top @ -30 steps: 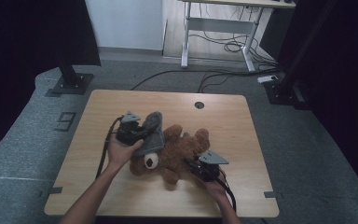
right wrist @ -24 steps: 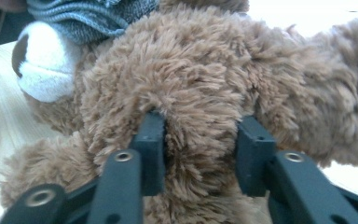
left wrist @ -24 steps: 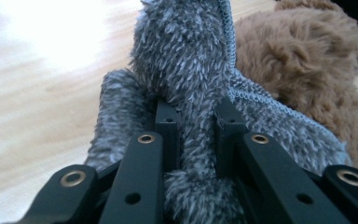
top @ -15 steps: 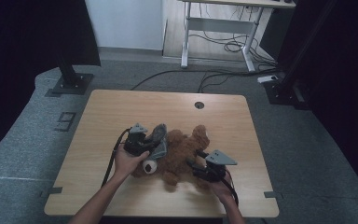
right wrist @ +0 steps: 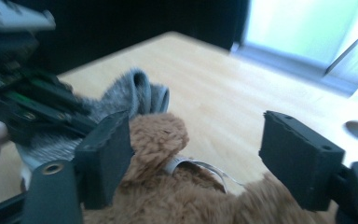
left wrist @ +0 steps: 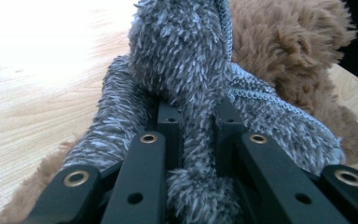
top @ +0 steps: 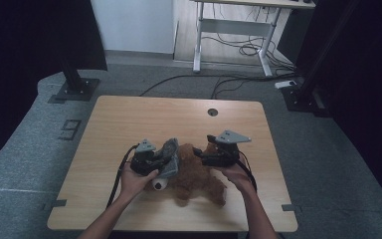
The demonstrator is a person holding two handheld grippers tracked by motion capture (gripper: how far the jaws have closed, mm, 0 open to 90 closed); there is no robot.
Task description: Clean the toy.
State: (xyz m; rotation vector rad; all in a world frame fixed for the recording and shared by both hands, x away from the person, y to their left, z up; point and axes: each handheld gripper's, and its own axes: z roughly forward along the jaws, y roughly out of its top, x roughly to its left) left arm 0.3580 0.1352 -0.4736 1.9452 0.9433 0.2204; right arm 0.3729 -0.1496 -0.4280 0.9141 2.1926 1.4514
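A brown teddy bear [top: 199, 177] lies on the wooden table [top: 144, 114], near its front edge. A fuzzy grey knitted garment [top: 168, 158] rests against the bear's left side. My left gripper [top: 160, 159] is shut on a fold of it; in the left gripper view the grey pile [left wrist: 186, 70] bunches between the closed jaws [left wrist: 198, 121], with brown fur [left wrist: 289, 51] behind. My right gripper [top: 200, 152] hovers over the bear. Its jaws [right wrist: 200, 154] have just been opening and stand wide apart above the fur [right wrist: 168, 196] and a white label [right wrist: 200, 170], pressing on nothing.
A round cable hole [top: 212, 112] sits near the table's far edge. Beyond the table are a white desk frame [top: 229, 35], floor cables [top: 238, 50] and black stand bases [top: 74, 89] at left and right [top: 298, 97]. Bare wood lies to the left and far side.
The right gripper let go of the bear's lower part, opened and rose over the bear's body. The left gripper drew the grey garment nearer to the person, staying shut on it.
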